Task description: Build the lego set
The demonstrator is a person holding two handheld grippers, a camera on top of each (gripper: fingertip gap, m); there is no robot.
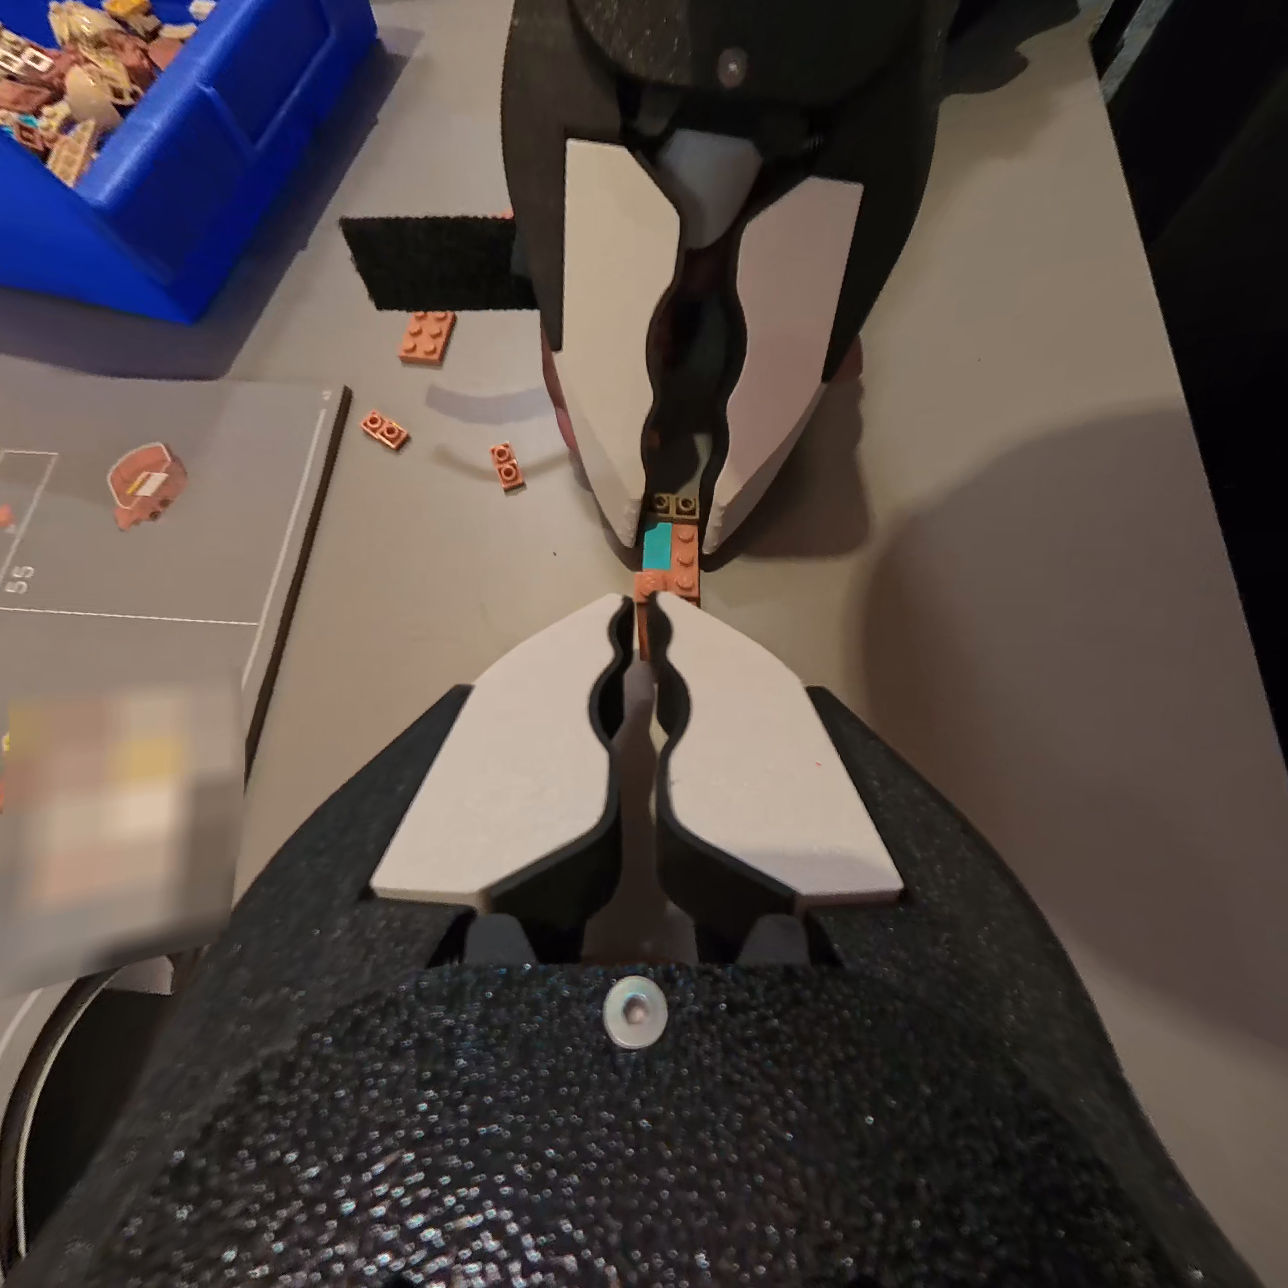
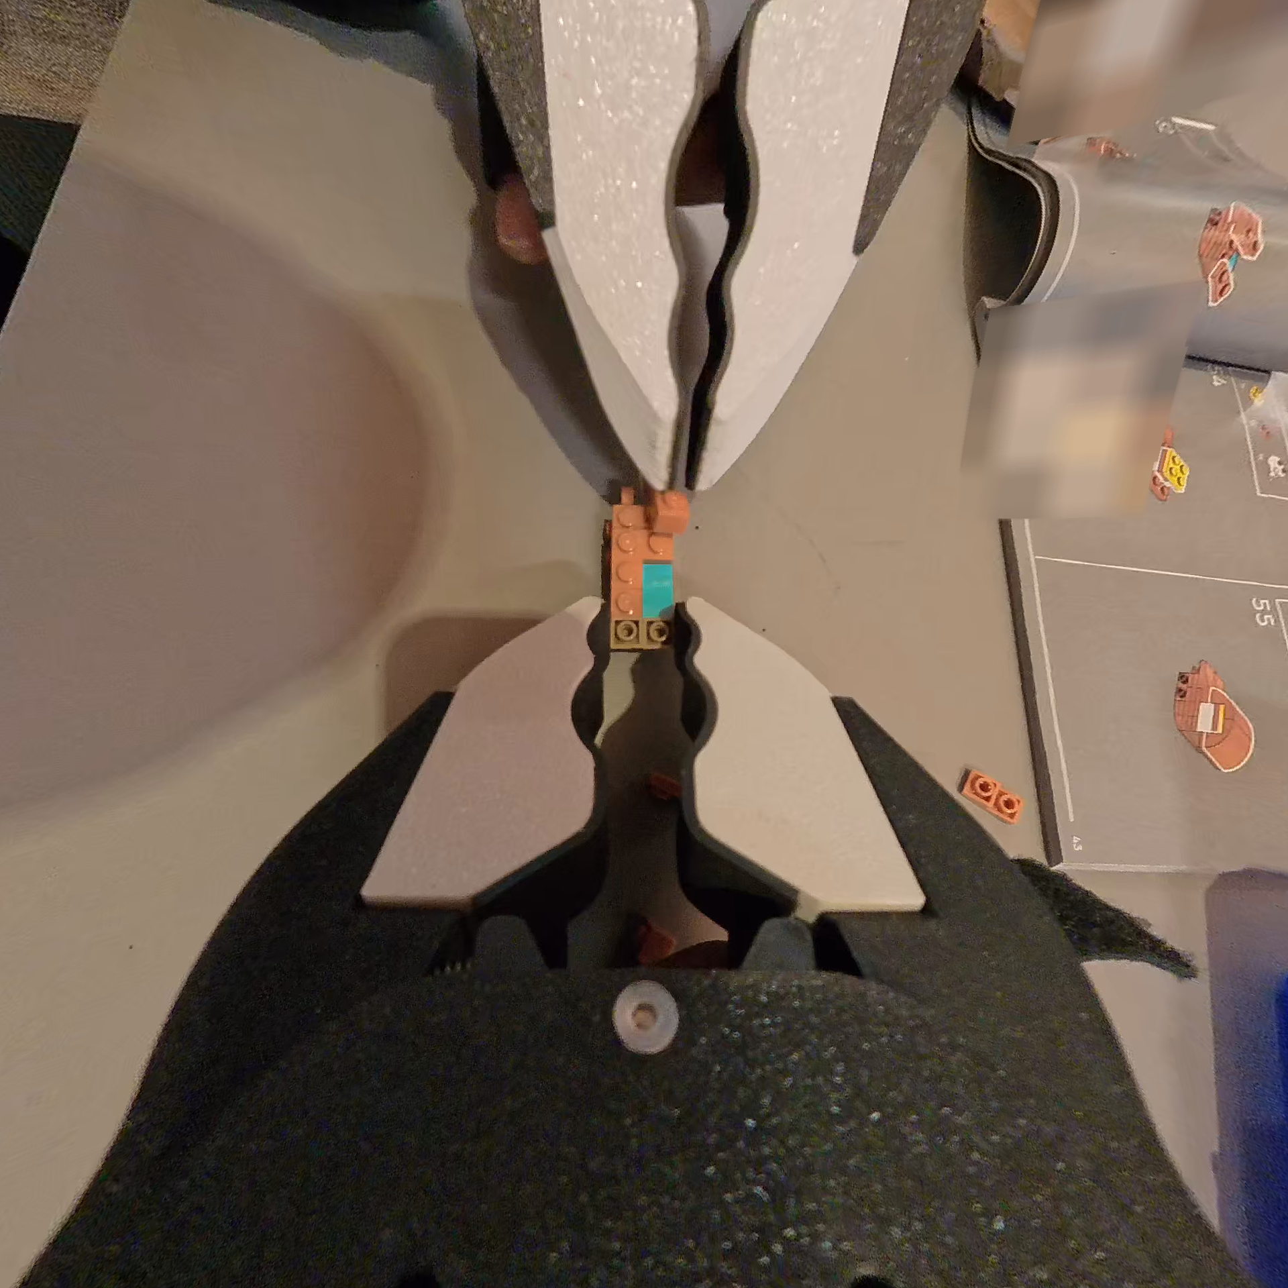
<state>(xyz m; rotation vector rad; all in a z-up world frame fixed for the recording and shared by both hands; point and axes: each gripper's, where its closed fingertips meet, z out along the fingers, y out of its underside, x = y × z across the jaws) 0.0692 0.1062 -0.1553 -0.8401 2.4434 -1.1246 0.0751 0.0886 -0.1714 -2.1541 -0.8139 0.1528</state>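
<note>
Grey matte table [image 1: 432, 557]. Blue ribbed plastic bin [image 1: 209, 160] of loose bricks and a grey printed booklet [image 1: 160, 502], both left of the brick assembly. Right gripper [image 2: 641, 631], pebbled black shell, smooth grey wavy pads, clenched on the assembly's tan end. Left gripper [image 1: 645, 606] clamped on a thin brown plate at the opposite end. Studded orange brick assembly [image 1: 672, 550] with a teal tile, long axis running gripper to gripper. Small orange plates [image 1: 426, 336] lie loose left of it.
</note>
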